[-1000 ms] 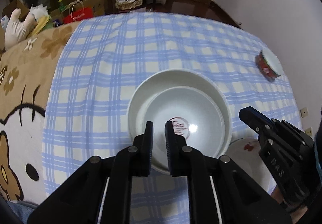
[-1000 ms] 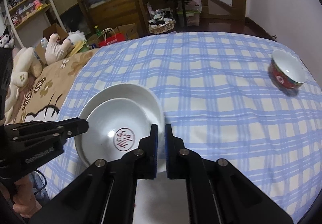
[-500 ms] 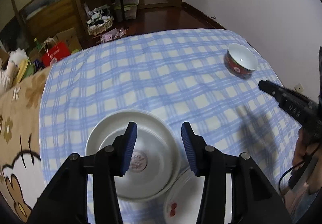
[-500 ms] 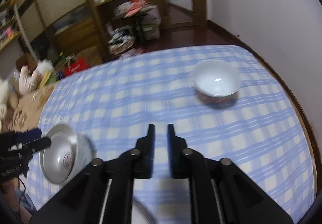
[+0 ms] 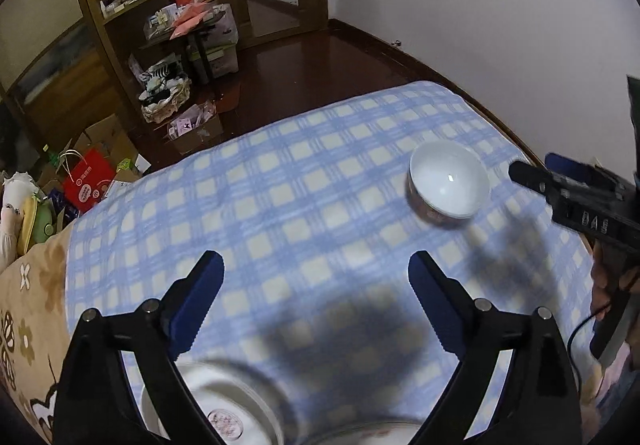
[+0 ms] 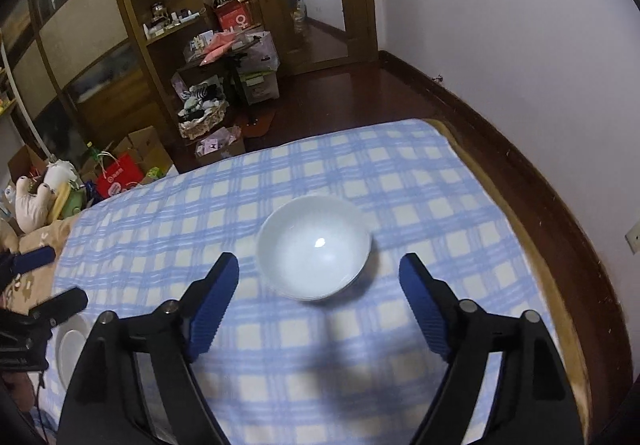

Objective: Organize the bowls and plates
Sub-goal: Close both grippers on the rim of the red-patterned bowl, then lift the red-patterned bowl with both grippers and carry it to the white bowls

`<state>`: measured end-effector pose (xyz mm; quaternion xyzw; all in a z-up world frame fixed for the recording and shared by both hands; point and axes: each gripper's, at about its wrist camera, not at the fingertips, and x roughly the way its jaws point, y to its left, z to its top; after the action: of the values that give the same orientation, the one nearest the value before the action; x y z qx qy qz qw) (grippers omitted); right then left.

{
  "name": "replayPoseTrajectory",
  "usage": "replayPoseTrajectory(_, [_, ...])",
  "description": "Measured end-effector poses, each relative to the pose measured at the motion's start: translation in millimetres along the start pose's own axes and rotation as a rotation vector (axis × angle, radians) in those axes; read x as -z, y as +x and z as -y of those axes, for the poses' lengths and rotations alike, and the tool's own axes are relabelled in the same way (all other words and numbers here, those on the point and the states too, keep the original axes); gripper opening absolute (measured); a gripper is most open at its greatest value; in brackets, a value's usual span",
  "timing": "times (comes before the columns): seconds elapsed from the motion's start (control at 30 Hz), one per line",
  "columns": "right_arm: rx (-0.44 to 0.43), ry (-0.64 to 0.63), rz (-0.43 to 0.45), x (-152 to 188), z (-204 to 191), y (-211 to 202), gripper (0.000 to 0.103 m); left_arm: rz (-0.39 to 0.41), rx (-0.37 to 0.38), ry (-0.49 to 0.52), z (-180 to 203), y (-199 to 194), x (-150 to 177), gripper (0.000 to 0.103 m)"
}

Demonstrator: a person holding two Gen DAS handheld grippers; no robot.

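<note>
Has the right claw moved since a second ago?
Yes. It has left the stacked white dishes, which sit low-left in its view, and crossed the checked cloth to the red bowl, its jaws wide open.

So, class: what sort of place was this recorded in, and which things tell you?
Probably a bedroom at home: a bed under a blue checked blanket, plush toys beside it, and cluttered wooden shelves by a door.

Left gripper [image 5: 314,299] jaws wide apart above checked cloth [image 5: 304,213]; bowl [image 5: 447,184] far right; stacked plates [image 5: 224,415] beneath
</note>
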<state>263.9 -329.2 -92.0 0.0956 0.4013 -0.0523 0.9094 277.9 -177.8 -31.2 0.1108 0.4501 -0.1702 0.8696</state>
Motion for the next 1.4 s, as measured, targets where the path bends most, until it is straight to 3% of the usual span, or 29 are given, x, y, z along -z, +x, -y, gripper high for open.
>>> replayPoseTrajectory(0.4, [-0.050,0.054,-0.040,-3.2,24.7,56.0,0.087,-0.042,0.110,-0.050,26.8,78.7,-33.9,0.092])
replayPoseTrajectory(0.53, [-0.038,0.063,-0.069,-0.2,28.9,71.6,0.086,-0.062,0.075,-0.056,33.6,100.8,-36.3,0.092])
replayPoseTrajectory(0.67, [-0.033,0.058,-0.117,1.0,31.3,87.6,0.069,-0.088,0.093,-0.081,37.7,117.3,-38.8,0.092])
replayPoseTrajectory(0.8, [-0.035,0.062,-0.139,1.4,33.3,98.0,0.062,-0.126,0.155,-0.089,46.7,132.9,-42.1,0.092])
replayPoseTrajectory(0.83, [-0.028,0.067,-0.145,1.6,33.8,100.3,0.053,-0.142,0.176,-0.099,47.6,137.1,-42.6,0.090])
replayPoseTrajectory(0.9, [-0.023,0.086,-0.165,2.6,35.3,107.3,0.048,-0.161,0.202,-0.102,51.9,144.3,-44.0,0.085])
replayPoseTrajectory(0.93, [-0.028,0.095,-0.175,3.4,36.4,110.4,0.046,-0.161,0.202,-0.099,54.1,146.3,-44.7,0.079])
replayPoseTrajectory(1.0, [-0.039,0.122,-0.203,6.2,39.6,118.6,0.030,-0.188,0.234,-0.105,58.5,154.7,-46.0,0.066])
replayPoseTrajectory(1.07, [-0.051,0.144,-0.225,9.4,42.1,124.6,0.018,-0.226,0.251,-0.114,62.0,161.8,-46.0,0.043])
replayPoseTrajectory(1.1, [-0.064,0.156,-0.231,11.3,43.1,126.7,0.016,-0.242,0.260,-0.119,64.1,166.1,-45.4,0.039])
replayPoseTrajectory(1.17, [-0.062,0.161,-0.229,13.9,42.8,127.0,0.014,-0.254,0.311,-0.150,66.2,169.0,-42.3,0.020])
replayPoseTrajectory(1.27, [-0.048,0.149,-0.213,15.9,39.1,122.4,0.012,-0.250,0.321,-0.146,72.6,166.4,-39.2,0.011])
replayPoseTrajectory(1.4, [-0.037,0.133,-0.183,17.3,33.2,109.8,0.010,-0.249,0.251,-0.085,81.4,156.3,-34.5,0.011])
